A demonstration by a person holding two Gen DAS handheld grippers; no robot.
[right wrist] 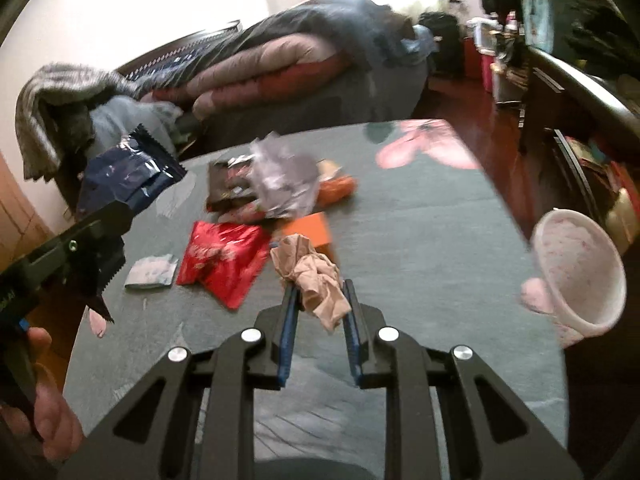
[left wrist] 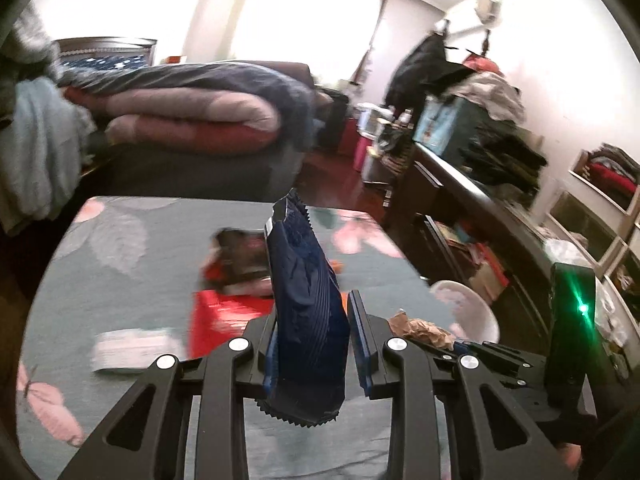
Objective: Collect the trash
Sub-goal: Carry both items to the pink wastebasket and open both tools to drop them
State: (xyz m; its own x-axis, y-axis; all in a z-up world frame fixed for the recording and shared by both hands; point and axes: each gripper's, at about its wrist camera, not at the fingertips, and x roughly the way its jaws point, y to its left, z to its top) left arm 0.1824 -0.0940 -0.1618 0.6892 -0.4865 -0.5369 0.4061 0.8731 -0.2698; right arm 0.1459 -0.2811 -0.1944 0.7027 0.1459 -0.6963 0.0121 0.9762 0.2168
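Note:
My left gripper (left wrist: pixel 314 308) is shut on a dark blue snack wrapper (left wrist: pixel 304 300), which stands upright between its pads, lifted above the table. The right wrist view shows that gripper (right wrist: pixel 108 216) at the left, a hand behind it, the blue wrapper (right wrist: pixel 128 172) sticking out of it. My right gripper (right wrist: pixel 318 288) is shut on a crumpled brown paper (right wrist: pixel 316 272), just above the teal floral tablecloth (right wrist: pixel 420 232). On the cloth lie a red wrapper (right wrist: pixel 224 260), a dark brown wrapper (right wrist: pixel 230 188), a crinkled clear wrapper (right wrist: pixel 284 184) and a small white sachet (right wrist: pixel 152 272).
A white and pink cup (right wrist: pixel 576 272) sits at the table's right edge. An orange box (right wrist: pixel 312 228) lies behind the brown paper. Behind the table is a bed with folded quilts (right wrist: pixel 280 68). A dark cluttered dresser (left wrist: pixel 480 184) runs along the right.

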